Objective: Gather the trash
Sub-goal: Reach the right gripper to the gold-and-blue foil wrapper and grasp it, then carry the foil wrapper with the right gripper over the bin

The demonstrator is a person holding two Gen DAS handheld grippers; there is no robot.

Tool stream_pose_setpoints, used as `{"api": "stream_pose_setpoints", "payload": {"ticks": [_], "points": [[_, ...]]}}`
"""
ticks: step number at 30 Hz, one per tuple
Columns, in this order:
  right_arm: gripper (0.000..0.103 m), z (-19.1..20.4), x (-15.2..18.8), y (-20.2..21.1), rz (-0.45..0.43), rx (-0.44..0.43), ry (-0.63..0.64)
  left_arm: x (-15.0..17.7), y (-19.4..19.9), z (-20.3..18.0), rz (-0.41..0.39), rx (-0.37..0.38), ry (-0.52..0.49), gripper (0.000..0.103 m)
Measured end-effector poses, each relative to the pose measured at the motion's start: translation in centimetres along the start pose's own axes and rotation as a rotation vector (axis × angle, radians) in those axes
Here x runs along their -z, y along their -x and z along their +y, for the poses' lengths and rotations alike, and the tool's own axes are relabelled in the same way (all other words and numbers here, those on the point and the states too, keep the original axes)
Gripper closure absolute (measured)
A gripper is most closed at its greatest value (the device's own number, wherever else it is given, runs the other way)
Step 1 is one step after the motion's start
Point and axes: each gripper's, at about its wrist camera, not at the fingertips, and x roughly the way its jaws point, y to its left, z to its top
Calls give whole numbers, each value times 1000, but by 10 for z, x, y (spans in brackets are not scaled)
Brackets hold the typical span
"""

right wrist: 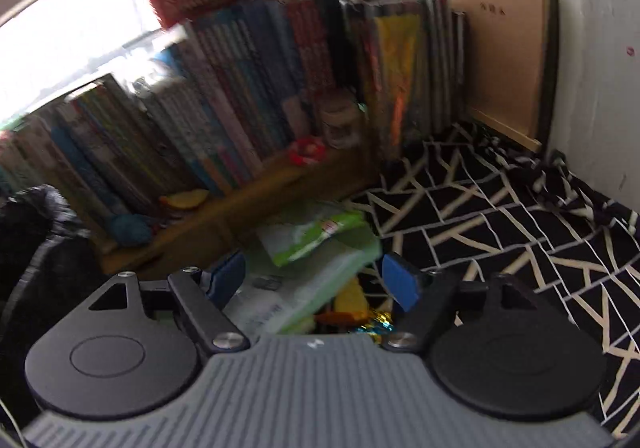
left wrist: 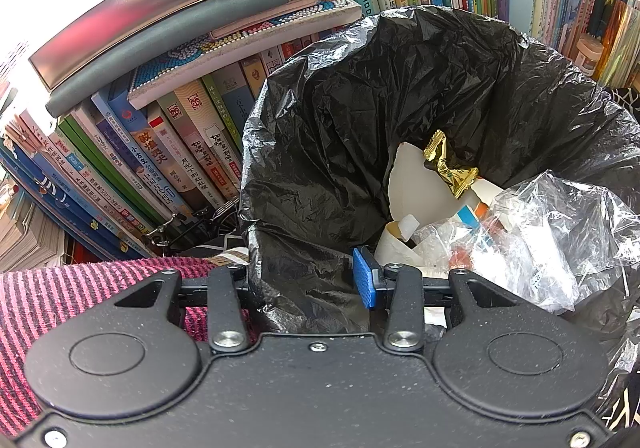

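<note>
A black trash bag (left wrist: pixel 360 120) stands open in the left wrist view. Inside it lie a gold wrapper (left wrist: pixel 450 164), white paper (left wrist: pixel 404 184) and crumpled clear plastic (left wrist: pixel 540 240). My left gripper (left wrist: pixel 308 276) is shut on the bag's near rim; its blue right pad (left wrist: pixel 366 280) shows and the left one is hidden behind the plastic. The right wrist view is blurred. There my right gripper (right wrist: pixel 314 280) is open above a green packet (right wrist: pixel 316 236), a white sheet (right wrist: pixel 272 304) and small yellow and shiny wrappers (right wrist: pixel 360 312). Nothing is between its pads.
Rows of books (left wrist: pixel 180 152) fill the shelf behind the bag, with more books (right wrist: pixel 224 100) and a jar (right wrist: pixel 340 124) on a wooden ledge. A pink striped cloth (left wrist: pixel 80 288) lies left, a black-and-white patterned cloth (right wrist: pixel 500 228) right, with a wooden board (right wrist: pixel 500 60) against the wall.
</note>
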Motion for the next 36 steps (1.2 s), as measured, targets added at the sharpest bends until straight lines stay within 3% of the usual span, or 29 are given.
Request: {"api": "stream_pose_setpoints", "payload": {"ticks": [6, 16, 19, 20, 21, 24, 36], "points": [[19, -32, 33, -44, 136, 112, -21, 1, -1, 1, 1, -4, -4, 64], [23, -23, 53, -96, 234, 137, 16, 0, -4, -2, 7, -16, -16, 63], [31, -22, 60, -109, 260, 146, 10, 0, -4, -2, 8, -19, -19, 63], [38, -22, 62, -112, 269, 147, 12, 0, -4, -3, 9, -20, -19, 63], [56, -21, 63, -113, 277, 144, 13, 0, -4, -3, 9, -19, -18, 63], [81, -17, 65, -112, 280, 154, 45, 0, -4, -3, 9, -19, -19, 63], [85, -10, 38, -72, 235, 109, 60, 1, -5, -2, 12, -11, -16, 63]]}}
